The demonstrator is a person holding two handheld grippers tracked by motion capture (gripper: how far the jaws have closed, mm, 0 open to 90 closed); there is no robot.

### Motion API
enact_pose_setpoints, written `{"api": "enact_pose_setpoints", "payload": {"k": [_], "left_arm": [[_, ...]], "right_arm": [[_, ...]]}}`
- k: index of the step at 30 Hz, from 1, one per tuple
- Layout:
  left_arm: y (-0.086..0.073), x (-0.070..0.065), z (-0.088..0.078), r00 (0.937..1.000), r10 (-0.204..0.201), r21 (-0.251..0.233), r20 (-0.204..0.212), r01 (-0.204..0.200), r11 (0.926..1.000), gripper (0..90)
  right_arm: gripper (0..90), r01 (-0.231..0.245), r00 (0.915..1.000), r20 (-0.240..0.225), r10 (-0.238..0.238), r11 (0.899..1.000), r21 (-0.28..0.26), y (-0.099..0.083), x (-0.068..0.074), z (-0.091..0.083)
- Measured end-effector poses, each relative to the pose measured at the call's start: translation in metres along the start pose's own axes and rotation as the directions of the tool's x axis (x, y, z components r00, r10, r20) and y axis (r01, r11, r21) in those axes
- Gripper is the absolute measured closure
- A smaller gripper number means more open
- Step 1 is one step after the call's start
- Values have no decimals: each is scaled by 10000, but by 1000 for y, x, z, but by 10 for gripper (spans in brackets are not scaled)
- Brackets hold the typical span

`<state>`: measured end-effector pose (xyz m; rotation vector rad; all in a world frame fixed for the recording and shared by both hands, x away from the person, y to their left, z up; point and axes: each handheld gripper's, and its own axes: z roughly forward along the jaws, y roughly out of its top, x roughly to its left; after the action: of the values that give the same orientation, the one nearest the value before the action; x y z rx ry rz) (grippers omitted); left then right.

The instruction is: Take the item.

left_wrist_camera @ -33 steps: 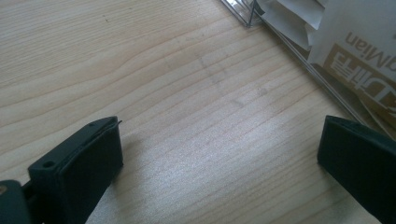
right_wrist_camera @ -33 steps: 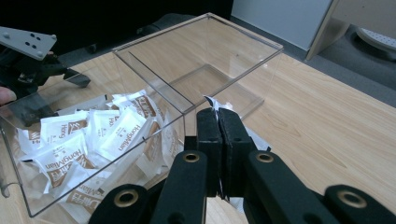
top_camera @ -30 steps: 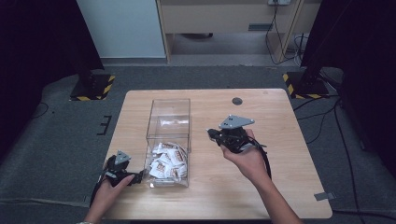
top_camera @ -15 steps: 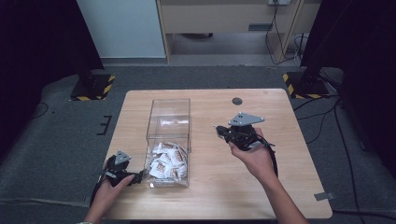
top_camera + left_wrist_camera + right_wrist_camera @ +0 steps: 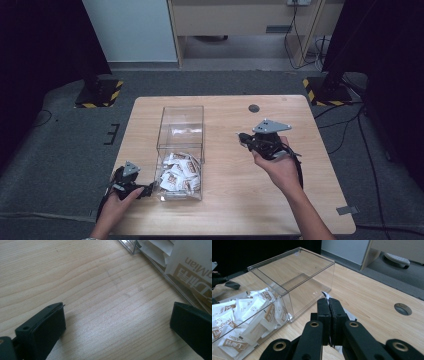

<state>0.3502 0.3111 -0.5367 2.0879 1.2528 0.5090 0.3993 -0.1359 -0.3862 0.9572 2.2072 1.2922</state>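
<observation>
Left claw (image 5: 148,189) rests on the table (image 5: 230,200), jaws wide apart, empty, its right jaw just beside the box (image 5: 180,150) wall. Packets (image 5: 176,175) inside read "Mian", partly cut off. Right claw (image 5: 328,305) is clamped on one packet (image 5: 325,295), right of the box. Step, as I judge: carrying a packet away from the box. Next: set it down clear.

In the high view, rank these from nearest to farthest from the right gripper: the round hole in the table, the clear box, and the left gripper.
From the right gripper:
1. Round hole, just beyond it toward the table's far edge.
2. Clear box, to its left at mid-table; close to the hole's distance, so these two are hard to separate.
3. Left gripper, past the box at the near left edge.
</observation>
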Motion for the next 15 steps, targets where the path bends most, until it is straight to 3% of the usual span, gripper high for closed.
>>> {"api": "enact_pose_setpoints", "payload": {"k": [15], "left_arm": [[0, 0, 0, 10000, -1, 0, 0, 1, 10000, 0]], "right_arm": [[884, -214, 9994, 278, 213, 9998, 12, -5, -13, -5]]}}
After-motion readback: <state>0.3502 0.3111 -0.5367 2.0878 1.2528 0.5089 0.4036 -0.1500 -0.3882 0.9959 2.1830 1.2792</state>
